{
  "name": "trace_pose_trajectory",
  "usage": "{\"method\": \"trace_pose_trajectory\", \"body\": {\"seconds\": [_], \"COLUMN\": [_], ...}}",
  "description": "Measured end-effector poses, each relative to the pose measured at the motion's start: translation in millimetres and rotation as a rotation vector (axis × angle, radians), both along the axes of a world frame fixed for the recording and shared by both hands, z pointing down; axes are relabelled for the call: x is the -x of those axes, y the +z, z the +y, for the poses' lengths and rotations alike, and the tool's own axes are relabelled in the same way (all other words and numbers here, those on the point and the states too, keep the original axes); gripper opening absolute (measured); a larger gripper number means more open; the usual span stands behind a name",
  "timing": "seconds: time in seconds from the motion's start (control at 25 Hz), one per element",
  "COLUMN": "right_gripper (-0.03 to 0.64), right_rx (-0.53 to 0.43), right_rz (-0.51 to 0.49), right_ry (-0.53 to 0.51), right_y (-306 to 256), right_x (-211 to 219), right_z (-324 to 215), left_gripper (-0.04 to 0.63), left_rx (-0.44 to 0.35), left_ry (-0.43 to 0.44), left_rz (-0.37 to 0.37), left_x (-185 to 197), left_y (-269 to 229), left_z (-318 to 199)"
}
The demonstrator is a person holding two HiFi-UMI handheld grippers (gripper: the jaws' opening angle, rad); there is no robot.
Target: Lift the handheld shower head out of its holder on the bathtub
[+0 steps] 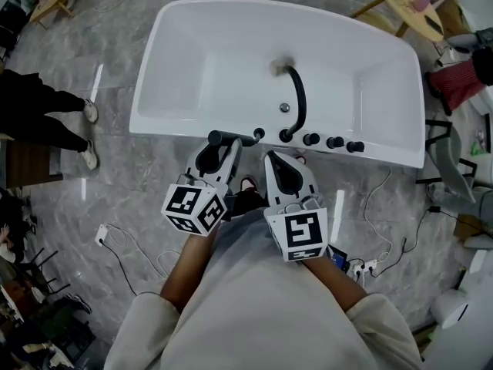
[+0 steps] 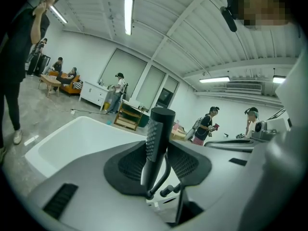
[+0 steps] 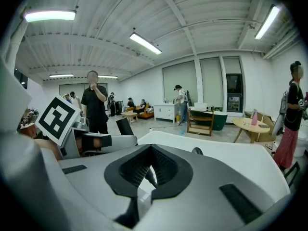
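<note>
The white bathtub [image 1: 173, 128] lies in front of me, with a black arched spout [image 1: 299, 99] and a row of black knobs [image 1: 333, 142] on its near rim. The black stick-shaped handheld shower head [image 1: 225, 138] is at that rim, left of the spout. My left gripper [image 1: 218, 151] is shut on it. In the left gripper view the shower head [image 2: 158, 138] stands upright between the pads, and its hose runs off below. Whether its lower end sits in the holder I cannot tell. My right gripper [image 1: 282, 163] is just right of it, shut and empty, as the right gripper view [image 3: 150, 170] shows.
A person's legs [image 1: 46, 122] stand left of the tub. Cables [image 1: 131, 245] and a power strip [image 1: 362, 268] lie on the grey floor near my feet. A round wooden table [image 1: 408, 2] is at the back right. Several people stand around the room.
</note>
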State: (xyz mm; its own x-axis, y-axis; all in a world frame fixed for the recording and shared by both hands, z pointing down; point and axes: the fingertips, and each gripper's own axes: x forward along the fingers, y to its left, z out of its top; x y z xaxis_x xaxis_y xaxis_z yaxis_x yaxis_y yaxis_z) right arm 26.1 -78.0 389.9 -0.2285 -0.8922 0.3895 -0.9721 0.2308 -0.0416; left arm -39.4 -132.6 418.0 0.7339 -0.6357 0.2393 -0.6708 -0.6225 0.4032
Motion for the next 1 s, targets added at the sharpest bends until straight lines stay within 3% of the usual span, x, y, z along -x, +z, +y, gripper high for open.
{"method": "trace_pose_trajectory", "body": {"seconds": [0.64, 1.0], "right_gripper": [0.018, 0.018], "right_rx": [-0.014, -0.016], "right_rz": [-0.004, -0.008], "right_ry": [0.003, 0.002], "right_y": [-2, -2], "right_x": [-5, -2], "right_z": [2, 2], "left_gripper": [0.141, 0.141], "left_rx": [-0.065, -0.052], "left_ry": [-0.011, -0.002], "left_rz": [0.001, -0.003], "left_x": [-3, -4], "left_y": [-20, -16], "left_z": [5, 8]}}
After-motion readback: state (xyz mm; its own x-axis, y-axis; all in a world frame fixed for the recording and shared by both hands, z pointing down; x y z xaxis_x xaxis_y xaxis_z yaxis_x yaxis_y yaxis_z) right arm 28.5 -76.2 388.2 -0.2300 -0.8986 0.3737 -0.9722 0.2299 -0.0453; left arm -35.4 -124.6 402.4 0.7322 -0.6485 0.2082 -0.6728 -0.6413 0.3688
